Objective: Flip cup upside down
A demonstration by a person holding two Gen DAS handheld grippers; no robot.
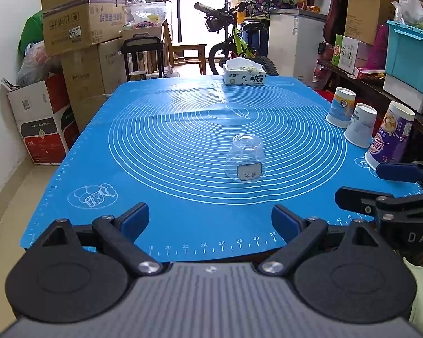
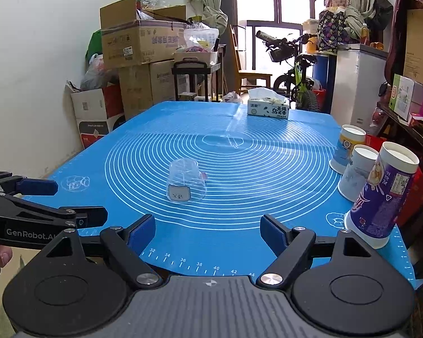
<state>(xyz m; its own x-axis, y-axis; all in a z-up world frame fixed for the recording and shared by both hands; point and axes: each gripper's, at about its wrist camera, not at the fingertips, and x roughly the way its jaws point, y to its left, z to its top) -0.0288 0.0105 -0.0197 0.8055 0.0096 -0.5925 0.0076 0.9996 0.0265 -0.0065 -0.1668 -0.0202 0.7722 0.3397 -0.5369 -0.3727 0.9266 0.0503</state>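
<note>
A clear glass cup with a small white label stands mouth down on the blue mat, near its middle; it also shows in the right wrist view. My left gripper is open and empty, near the mat's front edge, well short of the cup. My right gripper is open and empty, also at the front edge, to the right of the left one. Each gripper shows in the other's view: the right one and the left one.
Three paper cups stand mouth down along the mat's right edge: a purple one, a white one and a blue-and-yellow one. A tissue box sits at the far edge. Cardboard boxes, a bicycle and shelves surround the table.
</note>
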